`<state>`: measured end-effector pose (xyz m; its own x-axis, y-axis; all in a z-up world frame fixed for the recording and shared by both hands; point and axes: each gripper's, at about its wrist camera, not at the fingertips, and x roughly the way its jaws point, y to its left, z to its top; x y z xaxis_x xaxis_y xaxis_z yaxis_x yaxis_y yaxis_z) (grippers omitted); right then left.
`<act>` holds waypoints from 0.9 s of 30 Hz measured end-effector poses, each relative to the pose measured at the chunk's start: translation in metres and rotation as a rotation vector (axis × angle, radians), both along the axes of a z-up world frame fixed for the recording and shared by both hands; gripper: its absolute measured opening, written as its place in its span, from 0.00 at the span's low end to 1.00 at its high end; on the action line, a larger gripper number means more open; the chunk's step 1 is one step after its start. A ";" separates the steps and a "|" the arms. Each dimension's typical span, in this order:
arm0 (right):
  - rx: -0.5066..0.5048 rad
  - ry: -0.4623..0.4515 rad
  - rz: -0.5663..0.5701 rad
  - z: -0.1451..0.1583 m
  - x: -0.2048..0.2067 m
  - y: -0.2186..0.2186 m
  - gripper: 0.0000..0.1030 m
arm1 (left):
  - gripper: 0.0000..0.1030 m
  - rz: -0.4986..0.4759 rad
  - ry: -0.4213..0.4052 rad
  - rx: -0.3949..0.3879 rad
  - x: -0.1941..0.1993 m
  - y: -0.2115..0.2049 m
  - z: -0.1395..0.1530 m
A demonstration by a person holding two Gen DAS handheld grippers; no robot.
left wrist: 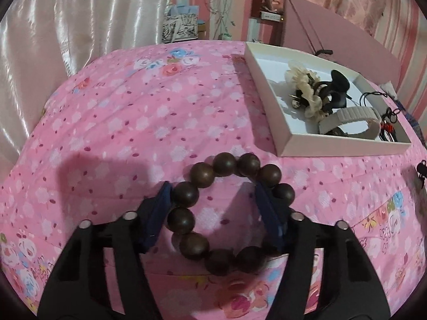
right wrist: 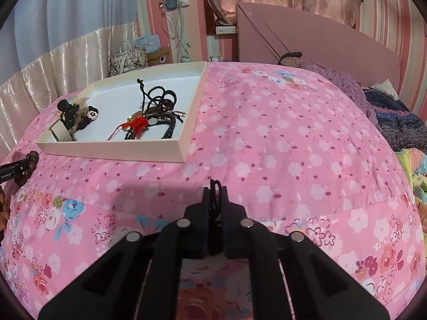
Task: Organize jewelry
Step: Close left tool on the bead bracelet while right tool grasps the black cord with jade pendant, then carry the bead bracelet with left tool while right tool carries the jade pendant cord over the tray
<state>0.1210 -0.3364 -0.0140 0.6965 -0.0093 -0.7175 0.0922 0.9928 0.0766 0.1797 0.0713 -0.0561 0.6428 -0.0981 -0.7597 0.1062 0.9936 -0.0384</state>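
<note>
My left gripper (left wrist: 213, 197) is shut on a bracelet of large dark wooden beads (left wrist: 226, 165), the fingers pressing its two sides, above the pink floral bedspread (left wrist: 120, 122). The white tray (left wrist: 269, 85) lies ahead to the right and holds a cream scrunchie (left wrist: 301, 85), a white band (left wrist: 349, 118) and dark cords. My right gripper (right wrist: 215, 190) is shut on a thin black hair tie (right wrist: 214, 186) over the bedspread. In the right wrist view the tray (right wrist: 106, 150) is ahead to the left, with black cords and a red tassel (right wrist: 138, 122) in it.
A pink headboard (right wrist: 320, 45) stands behind the bed. Purple and dark striped bedding (right wrist: 395, 125) is piled at the right. A satin curtain (left wrist: 66, 40) hangs along the left side. The beaded bracelet in the left gripper shows at the left edge of the right wrist view (right wrist: 30, 162).
</note>
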 end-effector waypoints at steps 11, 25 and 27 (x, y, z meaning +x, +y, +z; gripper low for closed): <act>0.027 -0.060 -0.012 0.007 -0.008 -0.006 0.05 | 0.17 -0.011 -0.023 -0.056 -0.004 0.010 0.005; 0.019 -0.210 0.007 0.028 -0.021 0.000 0.04 | 0.17 -0.068 -0.149 -0.080 -0.022 0.002 0.030; -0.018 -0.231 0.001 0.031 -0.023 0.004 0.04 | 0.17 -0.068 -0.182 -0.091 -0.024 0.002 0.037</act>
